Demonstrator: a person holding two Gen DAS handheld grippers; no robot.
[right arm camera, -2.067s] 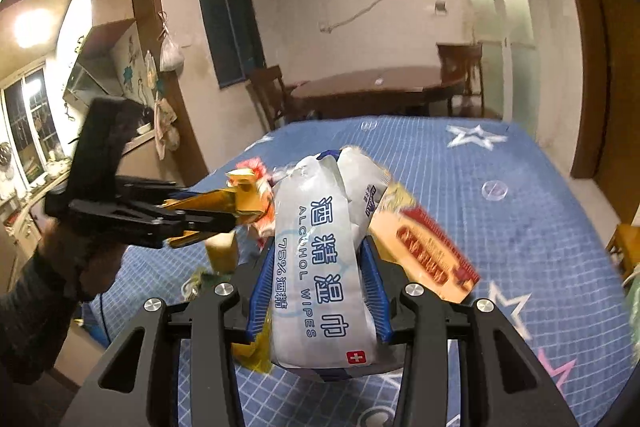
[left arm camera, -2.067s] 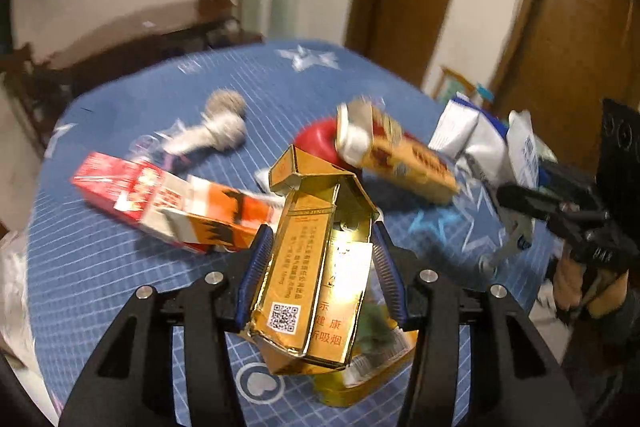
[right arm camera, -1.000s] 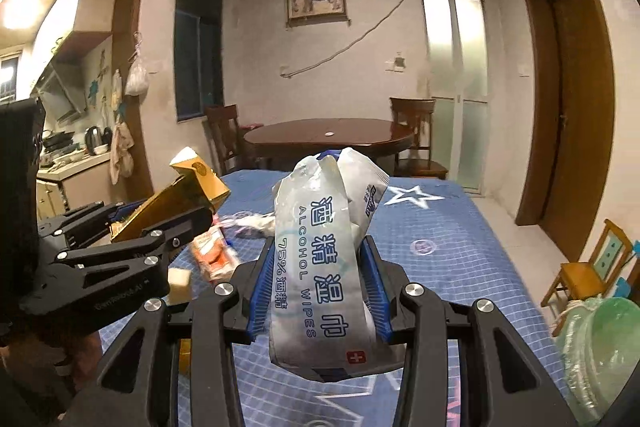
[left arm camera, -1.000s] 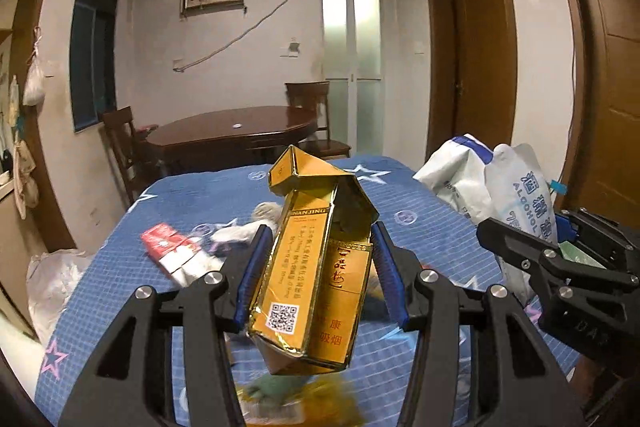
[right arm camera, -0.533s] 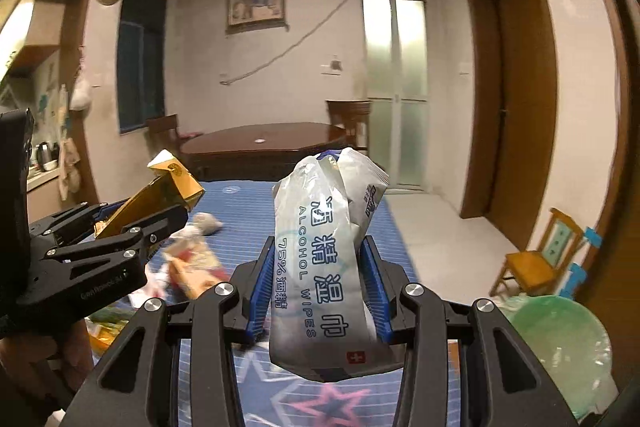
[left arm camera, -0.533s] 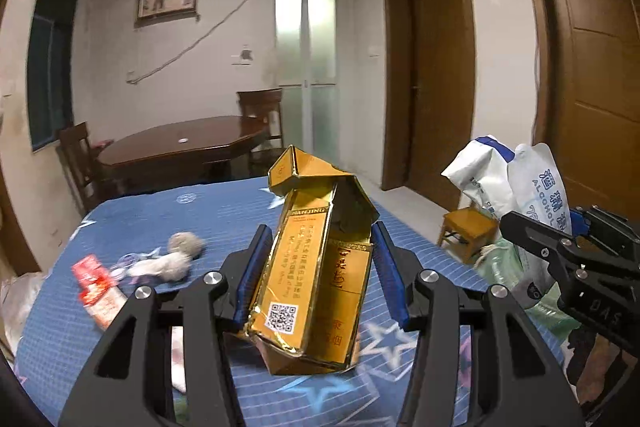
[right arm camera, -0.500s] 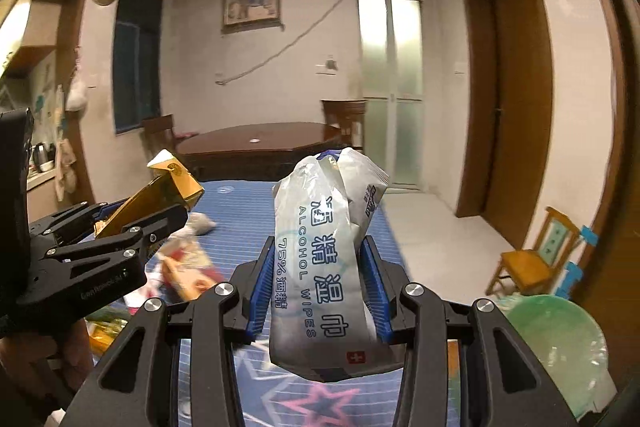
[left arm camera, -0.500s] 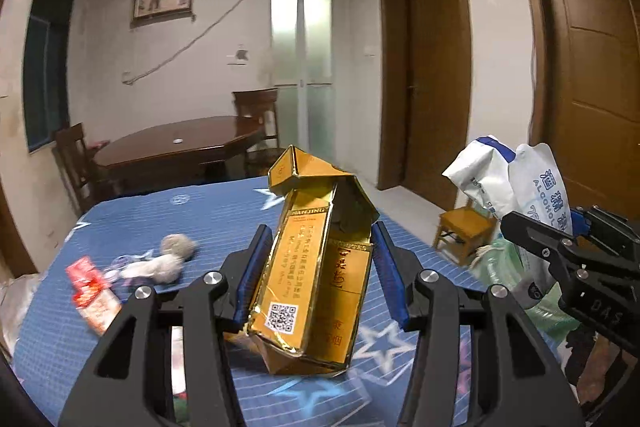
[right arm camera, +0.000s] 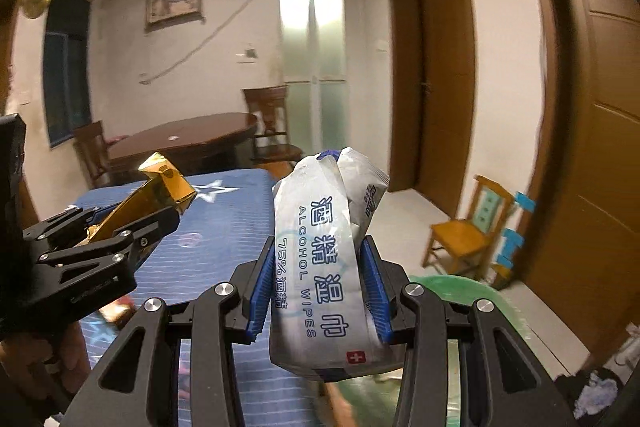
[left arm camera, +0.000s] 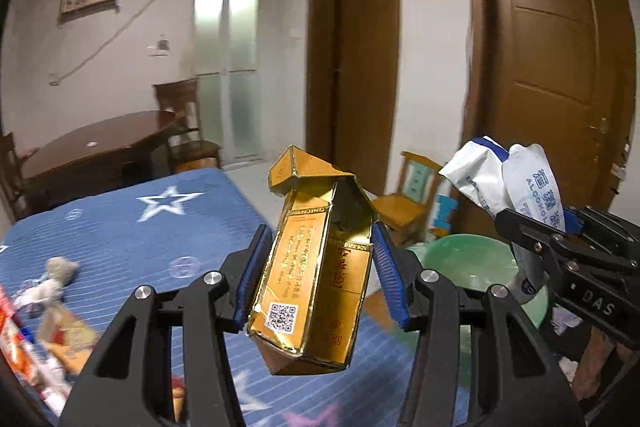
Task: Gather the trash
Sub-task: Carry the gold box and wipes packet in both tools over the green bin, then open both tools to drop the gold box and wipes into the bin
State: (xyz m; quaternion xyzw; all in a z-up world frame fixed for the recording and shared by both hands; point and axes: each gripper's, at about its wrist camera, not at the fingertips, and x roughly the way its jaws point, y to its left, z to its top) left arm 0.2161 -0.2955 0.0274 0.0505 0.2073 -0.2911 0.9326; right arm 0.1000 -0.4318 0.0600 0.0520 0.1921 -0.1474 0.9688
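The left gripper (left arm camera: 316, 279) pinches a torn-open gold cigarette carton (left arm camera: 316, 267) between its blue pads, and the right gripper (right arm camera: 320, 291) pinches a crumpled white alcohol wipes packet (right arm camera: 324, 267) the same way; both pieces of trash are held in the air past the edge of the blue star-patterned tablecloth (left arm camera: 120, 227), near a green plastic basin (left arm camera: 472, 263) on the floor, which I judge to be the collecting bin. The main risk is a drop that misses: the carton is light, hollow and tilted, with a loose flap on top, so it could tumble off the rim if let go too far out. The wipes packet is slick film gripped only around its middle, so it could slide out early or cling to a pad on release. The two grippers also ride close together and could knock each other. More trash remains on the cloth at the left (left arm camera: 36, 323). Readable writing: "NANJING" and a QR code on the carton; "ALCOHOL WIPES", "75%" and Chinese characters with a small red cross on the packet; "DAS" on the right gripper's body.
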